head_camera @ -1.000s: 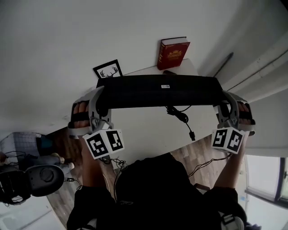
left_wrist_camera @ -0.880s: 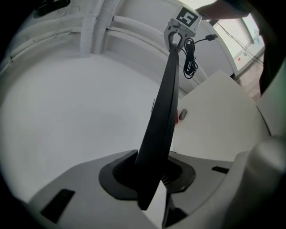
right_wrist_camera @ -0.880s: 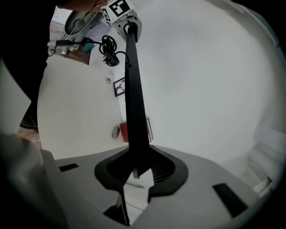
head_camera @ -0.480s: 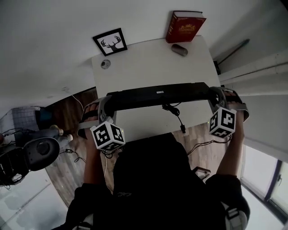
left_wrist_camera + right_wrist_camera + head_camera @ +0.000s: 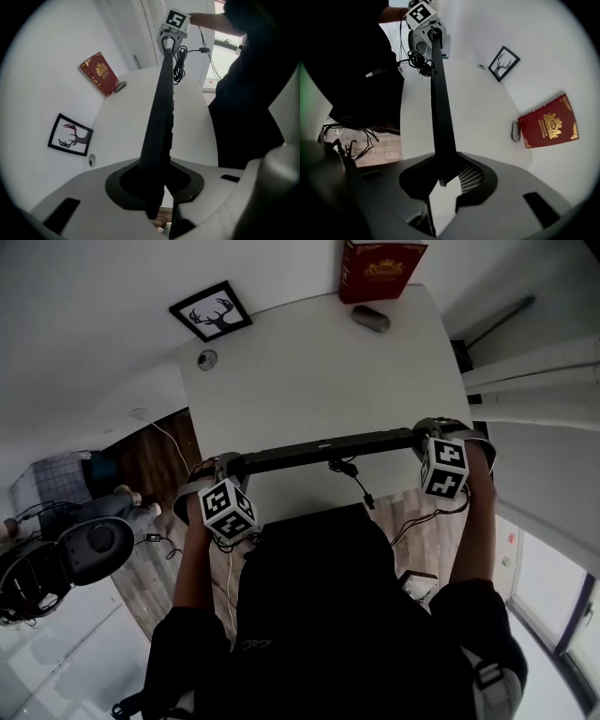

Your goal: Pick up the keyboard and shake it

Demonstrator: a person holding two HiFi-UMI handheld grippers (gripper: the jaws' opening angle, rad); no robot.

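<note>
A long black keyboard (image 5: 319,451) hangs in the air over the near edge of the white table (image 5: 309,371), seen edge-on, with its cable (image 5: 354,482) dangling from the middle. My left gripper (image 5: 231,467) is shut on its left end and my right gripper (image 5: 424,434) on its right end. In the left gripper view the keyboard (image 5: 161,117) runs from between my left gripper's (image 5: 157,190) jaws up to the right gripper (image 5: 172,33). In the right gripper view the keyboard (image 5: 438,93) runs from my right gripper (image 5: 443,176) to the left gripper (image 5: 425,29).
At the table's far edge stand a red book (image 5: 380,268) and a framed deer picture (image 5: 210,311). A small grey cylinder (image 5: 371,319) lies by the book, a small round thing (image 5: 206,359) by the picture. A grey chair (image 5: 89,554) stands on the wooden floor, left.
Both grippers have come down with the keyboard from high in front of the wall to the table's near edge. The keyboard has tipped from broadside to edge-on.
</note>
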